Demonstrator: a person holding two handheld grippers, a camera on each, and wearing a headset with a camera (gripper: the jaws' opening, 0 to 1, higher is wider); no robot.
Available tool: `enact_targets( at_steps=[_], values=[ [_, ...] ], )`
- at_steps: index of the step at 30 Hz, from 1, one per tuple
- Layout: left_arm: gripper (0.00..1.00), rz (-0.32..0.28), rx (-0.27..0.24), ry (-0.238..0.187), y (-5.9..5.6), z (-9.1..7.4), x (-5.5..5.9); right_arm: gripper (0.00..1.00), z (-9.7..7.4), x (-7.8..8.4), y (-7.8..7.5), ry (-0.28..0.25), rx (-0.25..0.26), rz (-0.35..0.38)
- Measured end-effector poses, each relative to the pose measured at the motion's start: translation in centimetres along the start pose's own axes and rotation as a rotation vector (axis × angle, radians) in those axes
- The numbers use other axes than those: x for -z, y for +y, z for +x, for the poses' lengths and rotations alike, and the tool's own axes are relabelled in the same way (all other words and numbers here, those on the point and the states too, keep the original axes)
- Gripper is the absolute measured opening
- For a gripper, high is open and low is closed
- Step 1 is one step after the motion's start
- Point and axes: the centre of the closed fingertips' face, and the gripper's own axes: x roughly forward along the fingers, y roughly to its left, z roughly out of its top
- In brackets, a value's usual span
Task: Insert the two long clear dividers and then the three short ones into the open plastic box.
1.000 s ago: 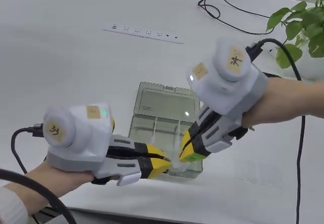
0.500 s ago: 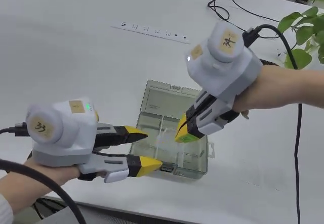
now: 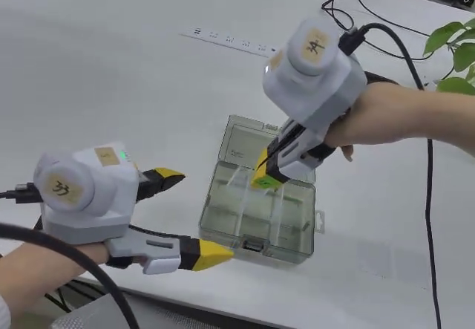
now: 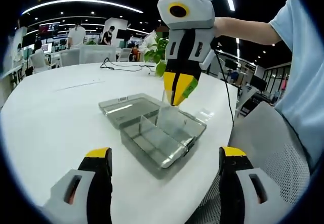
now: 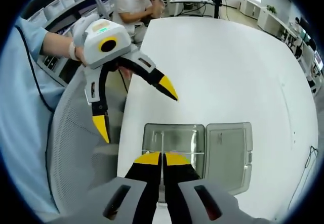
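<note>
Two tongs: left gripper view shows left tongs (image 4: 165, 155) splayed, right gripper view right tongs (image 5: 162, 158) clenched above the plastic box (image 5: 174, 132).

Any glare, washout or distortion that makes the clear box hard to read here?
Head view: even, bright light, soft shadows; the white table is near washed out, and the open plastic box carries pale reflections. Left gripper view: fisheye bends the ceiling light strips into arcs; the clear divider in the right gripper is hard to trace. Right gripper view: the table edge curves.
</note>
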Motion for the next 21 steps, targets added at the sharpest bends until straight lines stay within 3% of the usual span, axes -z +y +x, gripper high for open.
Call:
enact_targets(
  at_steps=[4, 21],
  values=[
    [1.00, -0.015, -0.022, 0.006, 0.4, -0.1, 0.3, 0.02, 0.2, -0.5, -0.8, -0.014, 0.011, 0.001],
    [0.98, -0.049, -0.033, 0.023, 0.8, -0.6, 1.5, 0.02, 1.8, -0.4, -1.5, 0.005, -0.007, -0.011]
  ],
)
